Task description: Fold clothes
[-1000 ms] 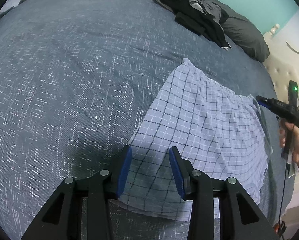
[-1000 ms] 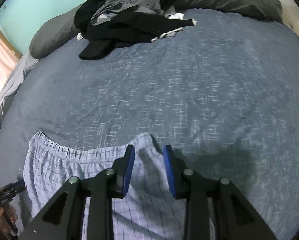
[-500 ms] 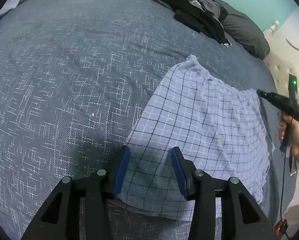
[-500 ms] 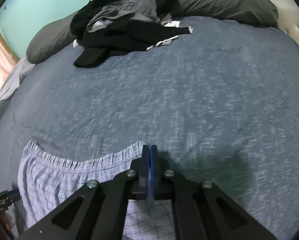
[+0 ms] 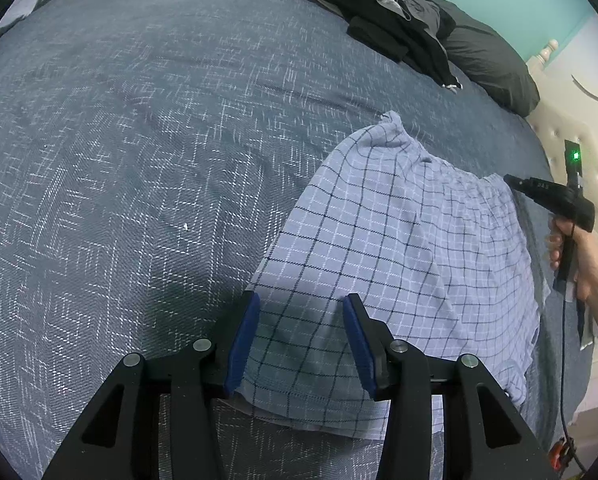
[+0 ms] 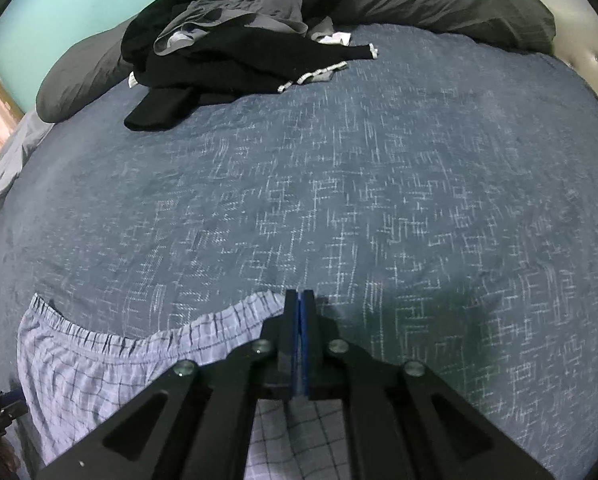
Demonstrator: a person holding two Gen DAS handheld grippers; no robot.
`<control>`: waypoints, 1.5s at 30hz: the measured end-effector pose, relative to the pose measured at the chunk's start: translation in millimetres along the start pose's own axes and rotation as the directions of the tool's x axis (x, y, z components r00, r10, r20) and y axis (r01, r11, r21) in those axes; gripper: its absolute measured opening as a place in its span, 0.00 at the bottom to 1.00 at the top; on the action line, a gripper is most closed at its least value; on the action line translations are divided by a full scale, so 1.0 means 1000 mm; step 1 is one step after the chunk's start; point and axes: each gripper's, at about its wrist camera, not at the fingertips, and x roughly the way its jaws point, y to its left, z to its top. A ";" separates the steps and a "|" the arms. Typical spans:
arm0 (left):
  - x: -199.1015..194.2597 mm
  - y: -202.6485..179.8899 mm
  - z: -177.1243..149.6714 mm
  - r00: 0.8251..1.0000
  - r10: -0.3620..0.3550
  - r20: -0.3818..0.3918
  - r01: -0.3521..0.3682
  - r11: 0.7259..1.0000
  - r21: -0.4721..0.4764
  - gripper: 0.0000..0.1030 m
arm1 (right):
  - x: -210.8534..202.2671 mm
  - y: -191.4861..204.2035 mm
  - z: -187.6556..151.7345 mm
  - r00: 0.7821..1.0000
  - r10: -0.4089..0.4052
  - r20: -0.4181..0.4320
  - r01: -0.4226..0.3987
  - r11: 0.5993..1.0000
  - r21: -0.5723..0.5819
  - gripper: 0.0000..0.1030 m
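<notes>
- Shorts [image 5: 395, 264]: one light-blue checked pair lies spread flat on the dark blue bedspread [image 5: 139, 160], on its near side, with the gathered waistband [image 6: 111, 340] toward the pillows.
- One heap of black and grey clothes [image 6: 235, 48] sits at the far edge of the bedspread, well apart from the shorts, resting against the pillows.
- Two dark grey pillows: one [image 6: 79, 76] left of the heap, one [image 6: 451, 4] right of it in the right wrist view.
- Left gripper [image 5: 301, 344]: its two blue-padded fingers stand apart over the near hem of the shorts, with checked cloth showing between them; whether they touch the cloth I cannot tell.
- Right gripper [image 6: 300, 344]: fingers pressed together at the waistband corner of the shorts, pinching the cloth edge, low against the bedspread.
- Right hand [image 5: 579, 260] wraps the pistol handle of that gripper, beside the shorts' waistband side, the tool reaching toward the cloth.
</notes>
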 end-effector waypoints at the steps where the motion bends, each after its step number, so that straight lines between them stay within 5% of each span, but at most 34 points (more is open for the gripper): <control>1: 0.000 -0.001 0.000 1.000 0.000 0.000 0.000 1.000 -0.001 0.47 | -0.001 -0.001 0.000 1.000 -0.007 0.001 0.007 1.000 0.004 0.01; 4: -0.001 -0.002 0.000 1.000 -0.003 0.001 0.003 1.000 -0.006 0.47 | -0.013 -0.006 -0.001 0.999 -0.031 0.038 0.030 0.999 0.031 0.02; 9: -0.008 -0.002 0.003 0.999 0.007 0.033 -0.006 1.000 -0.017 0.48 | -0.048 -0.017 -0.023 0.993 0.035 0.114 -0.048 0.993 0.109 0.02; 25: 0.004 -0.026 0.056 0.997 -0.031 0.067 0.033 0.999 -0.029 0.48 | -0.134 -0.002 -0.189 0.949 0.259 0.179 -0.297 0.926 0.232 0.02; 33: 0.031 -0.058 0.106 0.997 0.016 0.072 -0.018 1.000 0.024 0.48 | -0.131 0.002 -0.201 0.935 0.289 0.203 -0.333 0.914 0.231 0.03; 42: 0.055 -0.070 0.122 0.999 -0.009 0.032 0.009 1.000 0.012 0.47 | -0.124 -0.003 -0.206 0.924 0.325 0.204 -0.369 0.896 0.246 0.03; 44: 0.059 -0.069 0.124 1.000 -0.020 0.023 0.020 1.000 0.000 0.39 | -0.124 -0.003 -0.207 0.921 0.331 0.205 -0.376 0.893 0.247 0.03; 45: 0.061 -0.069 0.125 1.000 -0.022 0.021 0.022 1.000 0.000 0.28 | -0.125 -0.003 -0.207 0.919 0.334 0.208 -0.379 0.892 0.245 0.03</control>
